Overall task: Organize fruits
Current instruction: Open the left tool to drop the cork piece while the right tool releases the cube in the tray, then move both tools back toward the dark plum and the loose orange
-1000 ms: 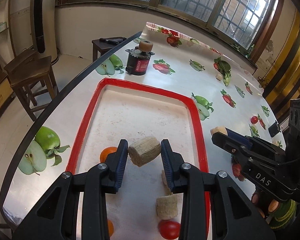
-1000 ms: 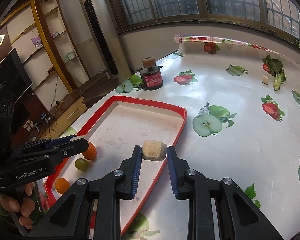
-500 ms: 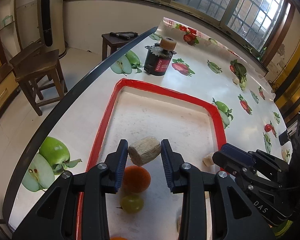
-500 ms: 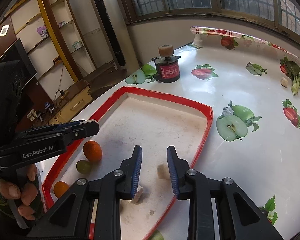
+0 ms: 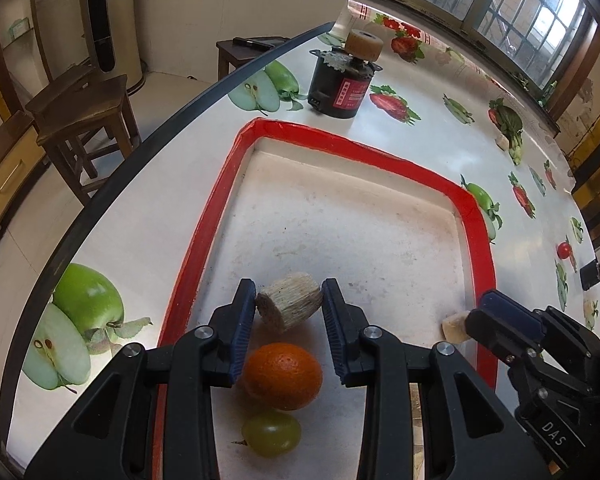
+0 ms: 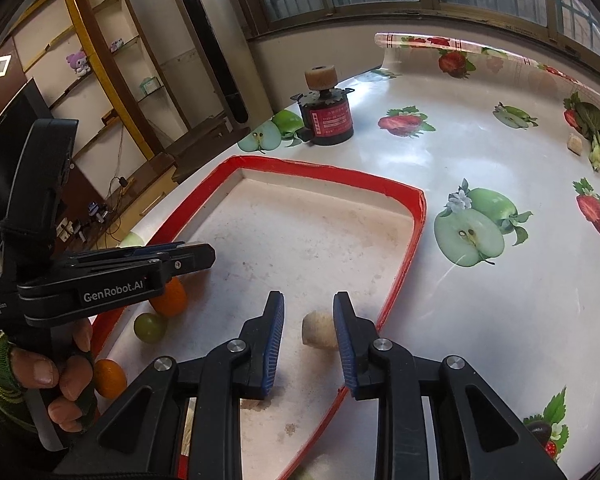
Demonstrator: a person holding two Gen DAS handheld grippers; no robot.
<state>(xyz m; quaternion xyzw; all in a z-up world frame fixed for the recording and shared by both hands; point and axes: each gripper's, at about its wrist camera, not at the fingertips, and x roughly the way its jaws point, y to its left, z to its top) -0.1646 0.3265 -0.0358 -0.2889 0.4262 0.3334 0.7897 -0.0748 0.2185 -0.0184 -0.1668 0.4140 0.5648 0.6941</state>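
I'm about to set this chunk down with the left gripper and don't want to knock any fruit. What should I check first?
1. Fibrous chunk clamped in left gripper: ok.
2. Chunk over the red-rimmed tray: ok.
3. Landing spot free of orange and green grape: not ok, both lie close by the fingers.
4. Right gripper apart from the left: ok.
5. Small beige piece free of the right gripper: cannot tell.

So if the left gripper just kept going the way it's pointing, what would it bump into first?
Probably the bare floor of the red tray. The left gripper tilts down with a pale chunk pinched between its pads, so the chunk would likely land first. The orange sits nearer the camera, beneath it.
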